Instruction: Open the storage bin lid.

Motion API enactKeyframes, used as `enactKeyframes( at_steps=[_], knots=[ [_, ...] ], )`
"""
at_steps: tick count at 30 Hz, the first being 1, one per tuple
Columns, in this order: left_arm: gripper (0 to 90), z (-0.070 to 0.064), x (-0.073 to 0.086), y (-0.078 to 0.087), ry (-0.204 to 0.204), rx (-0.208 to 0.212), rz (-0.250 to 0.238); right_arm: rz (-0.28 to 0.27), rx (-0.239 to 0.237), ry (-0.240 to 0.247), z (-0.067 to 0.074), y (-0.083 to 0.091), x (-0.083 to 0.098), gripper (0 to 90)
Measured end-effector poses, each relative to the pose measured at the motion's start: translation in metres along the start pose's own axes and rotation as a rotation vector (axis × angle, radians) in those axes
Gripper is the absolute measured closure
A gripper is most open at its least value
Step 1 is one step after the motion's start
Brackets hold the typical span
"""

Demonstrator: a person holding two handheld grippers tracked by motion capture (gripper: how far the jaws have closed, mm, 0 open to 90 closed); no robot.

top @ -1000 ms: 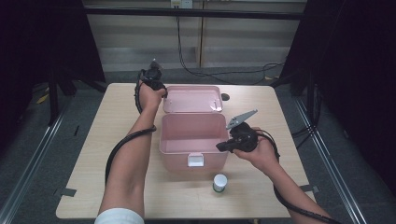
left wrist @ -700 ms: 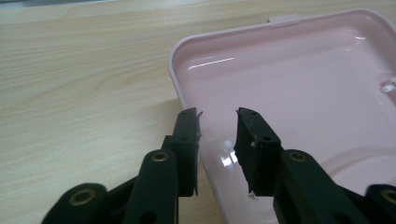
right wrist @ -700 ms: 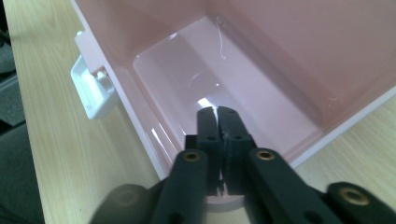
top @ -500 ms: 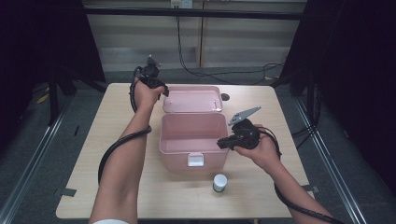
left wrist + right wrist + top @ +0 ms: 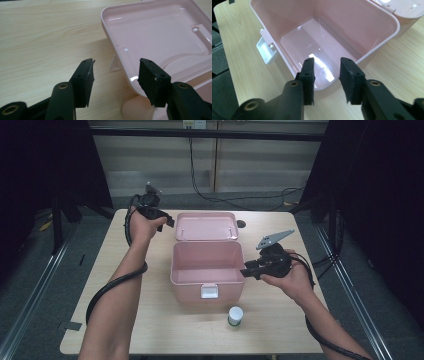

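A pink plastic box (image 5: 207, 270) sits open in the middle of the surface (image 5: 150, 295), empty inside, a white latch (image 5: 209, 291) on its near wall. Its lid (image 5: 206, 226) lies tipped back flat behind it. Just in front stands a small white-capped jar (image 5: 235, 315), upright.

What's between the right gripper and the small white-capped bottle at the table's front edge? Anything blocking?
Nothing visible. The right gripper is open beside the open pink box, at its right wall. The bottle stands alone on the table, in front of the box and apart from it. Only bare tabletop lies between the two.
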State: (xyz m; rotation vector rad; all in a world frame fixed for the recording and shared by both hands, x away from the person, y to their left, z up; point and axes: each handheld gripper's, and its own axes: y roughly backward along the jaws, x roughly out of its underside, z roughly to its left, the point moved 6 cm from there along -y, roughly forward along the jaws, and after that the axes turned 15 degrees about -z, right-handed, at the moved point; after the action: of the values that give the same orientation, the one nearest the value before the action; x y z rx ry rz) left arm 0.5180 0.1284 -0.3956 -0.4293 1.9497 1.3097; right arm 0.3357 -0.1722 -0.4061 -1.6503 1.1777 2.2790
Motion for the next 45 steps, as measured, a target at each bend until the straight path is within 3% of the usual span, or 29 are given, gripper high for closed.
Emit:
enactKeyframes(
  at_steps=[8,15,23,30,45],
  knots=[
    [42.3,0.012,0.010,0.019,0.002,0.001,-0.015,0.002,0.029,-0.026,-0.008,0.010,0.004,52.0],
    [38.5,0.026,0.031,0.030,0.022,0.001,-0.027,0.017,0.044,-0.049,-0.013,0.020,0.016,45.0],
    [37.6,0.034,0.053,0.034,-0.015,0.015,-0.037,0.021,0.057,-0.067,-0.016,0.025,0.025,41.2],
    [33.4,0.040,0.070,0.040,-0.018,0.037,-0.024,0.043,0.041,-0.058,-0.012,0.024,0.035,38.3],
    [27.1,0.035,0.112,0.045,-0.038,0.104,-0.019,0.087,0.020,-0.063,-0.003,0.020,0.053,33.4]
  ],
)
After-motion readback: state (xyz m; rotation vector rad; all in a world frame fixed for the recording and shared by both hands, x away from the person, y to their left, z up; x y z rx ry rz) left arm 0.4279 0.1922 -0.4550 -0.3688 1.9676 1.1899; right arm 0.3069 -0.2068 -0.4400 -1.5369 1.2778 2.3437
